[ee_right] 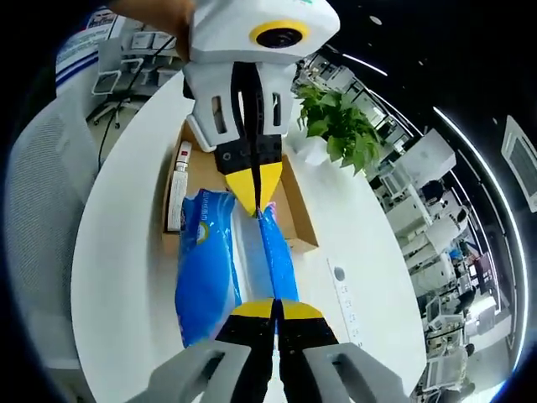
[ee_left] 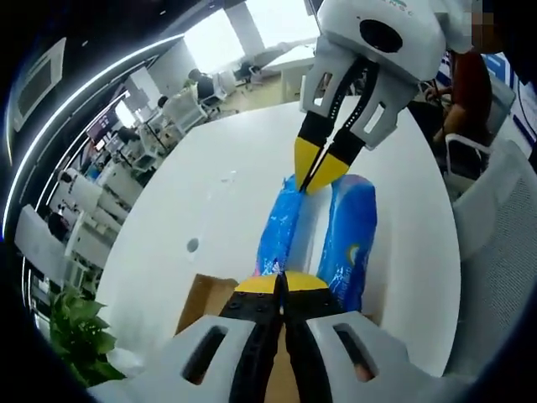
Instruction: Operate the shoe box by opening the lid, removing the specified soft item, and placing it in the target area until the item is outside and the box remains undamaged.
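Note:
A soft blue plastic pack [ee_left: 348, 239] hangs stretched between my two grippers above the white table [ee_left: 210, 185]. My left gripper [ee_left: 281, 284] is shut on its near end. The right gripper [ee_left: 319, 172] comes in from the top and is shut on the far end. In the right gripper view, my right gripper [ee_right: 275, 309] pinches the blue pack [ee_right: 205, 269], and the left gripper [ee_right: 254, 195] clamps the opposite end. Under the pack lies the open cardboard shoe box [ee_right: 295, 220], its brown edge [ee_left: 203, 300] beside my left jaws.
A white flat item with red print [ee_right: 178, 189] lies in the box. A potted plant [ee_right: 340, 126] stands beyond the box near the table edge [ee_left: 80, 336]. A grey mesh chair [ee_left: 503, 252] and a seated person [ee_left: 470, 92] are at the table's side.

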Available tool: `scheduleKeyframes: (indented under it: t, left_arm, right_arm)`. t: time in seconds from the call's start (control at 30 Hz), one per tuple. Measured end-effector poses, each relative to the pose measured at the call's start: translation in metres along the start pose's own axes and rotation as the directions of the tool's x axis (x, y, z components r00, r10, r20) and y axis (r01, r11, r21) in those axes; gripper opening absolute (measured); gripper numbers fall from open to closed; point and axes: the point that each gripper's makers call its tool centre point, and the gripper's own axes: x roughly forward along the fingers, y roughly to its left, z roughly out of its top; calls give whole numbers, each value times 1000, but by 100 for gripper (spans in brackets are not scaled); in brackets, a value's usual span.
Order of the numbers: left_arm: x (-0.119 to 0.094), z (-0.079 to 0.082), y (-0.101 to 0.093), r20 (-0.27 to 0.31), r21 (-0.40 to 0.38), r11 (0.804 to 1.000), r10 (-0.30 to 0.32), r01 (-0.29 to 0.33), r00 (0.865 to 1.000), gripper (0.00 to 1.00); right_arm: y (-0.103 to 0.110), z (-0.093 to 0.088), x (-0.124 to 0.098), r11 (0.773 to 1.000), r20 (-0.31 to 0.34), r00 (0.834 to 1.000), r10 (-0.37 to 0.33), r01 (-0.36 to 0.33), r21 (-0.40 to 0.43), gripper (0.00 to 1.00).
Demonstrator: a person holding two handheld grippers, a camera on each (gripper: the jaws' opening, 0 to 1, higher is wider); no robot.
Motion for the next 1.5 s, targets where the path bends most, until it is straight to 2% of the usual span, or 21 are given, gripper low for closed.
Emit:
scheduleKeyframes:
  t: [0.43, 1.0, 1.5]
  left_arm:
    - [19, 26, -6, 13, 20, 1000, -10, 9, 1000, 0]
    - [59, 60, -20, 25, 52, 997, -52, 50, 998, 0]
    - [95, 78, -29, 27, 77, 994, -84, 81, 996, 0]
  right_arm:
    - [-8, -29, -11, 1000, -17, 1000, -22, 22, -5, 0]
    - [-20, -79, -27, 999, -48, 998, -34, 33, -22, 0]
    - [-28, -119, -30, 998, -77, 996, -45, 41, -53, 0]
